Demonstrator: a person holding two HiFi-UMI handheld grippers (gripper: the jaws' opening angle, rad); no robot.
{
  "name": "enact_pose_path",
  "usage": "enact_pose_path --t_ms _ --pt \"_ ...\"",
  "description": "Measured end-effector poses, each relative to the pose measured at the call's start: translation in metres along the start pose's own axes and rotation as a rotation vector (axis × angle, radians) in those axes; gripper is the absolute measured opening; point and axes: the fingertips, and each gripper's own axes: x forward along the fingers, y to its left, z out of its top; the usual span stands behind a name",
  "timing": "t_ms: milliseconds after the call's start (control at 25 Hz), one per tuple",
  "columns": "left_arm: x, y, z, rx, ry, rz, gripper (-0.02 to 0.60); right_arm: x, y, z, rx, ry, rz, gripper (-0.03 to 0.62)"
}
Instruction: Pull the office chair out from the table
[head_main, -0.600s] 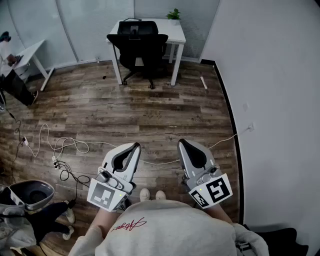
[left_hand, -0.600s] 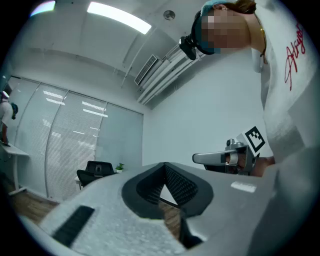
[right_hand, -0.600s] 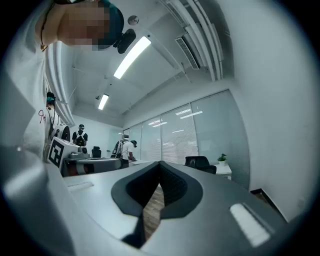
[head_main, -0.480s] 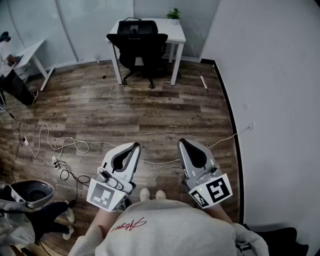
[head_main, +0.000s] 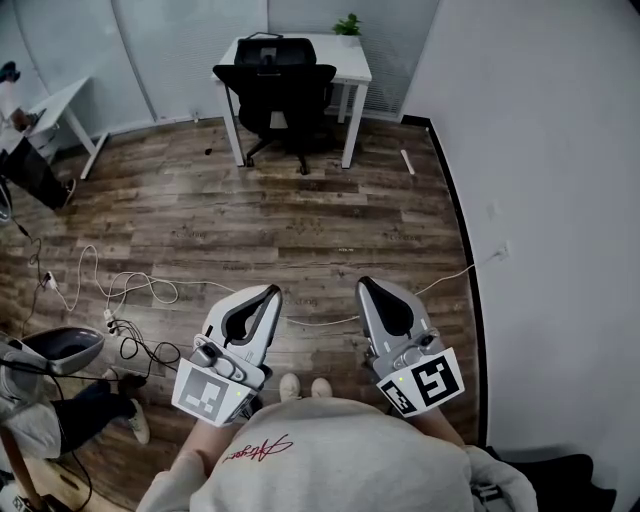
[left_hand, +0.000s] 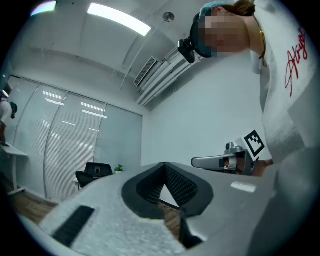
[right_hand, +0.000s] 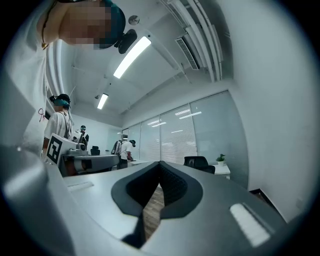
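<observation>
A black office chair (head_main: 278, 100) stands pushed under a white table (head_main: 350, 62) at the far end of the room, its back towards me. It shows small in the left gripper view (left_hand: 95, 172) and the right gripper view (right_hand: 199, 163). My left gripper (head_main: 273, 292) and right gripper (head_main: 362, 285) are held side by side near my body, far from the chair, both shut with nothing between the jaws.
White cables (head_main: 130, 292) and a power strip lie on the wood floor at the left. A grey stool seat (head_main: 62, 346) and a person's legs (head_main: 85, 415) are at the lower left. Another white desk (head_main: 60, 108) stands far left. A wall (head_main: 540, 200) runs along the right.
Both grippers have kept still. The person and the grey stool at the lower left have shifted upward and to the left in the head view.
</observation>
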Motion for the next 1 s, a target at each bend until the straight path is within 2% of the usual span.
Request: enact_pose_path --t_ms 200,360,560,840,1000 --pt "0.002 0.002 0.006 -0.016 -0.02 0.018 -0.003 0.002 0.001 0.0 0.005 0.011 0.004 -0.005" --pt "-0.007 0.008 -0.004 0.002 0.013 0.018 -0.003 0.004 0.002 0.001 0.015 -0.015 0.0 -0.005" --pt "-0.016 0.025 -0.004 0.0 0.016 0.034 -0.003 0.014 0.006 0.004 0.039 -0.047 0.005 -0.005" --pt "-0.03 0.051 -0.01 -0.003 0.037 0.017 -0.003 0.038 0.033 -0.011 -0.009 0.002 0.025 -0.005" --pt "-0.038 0.061 -0.015 0.01 0.036 -0.007 -0.003 0.042 0.043 -0.013 -0.016 -0.012 0.004 -0.005"
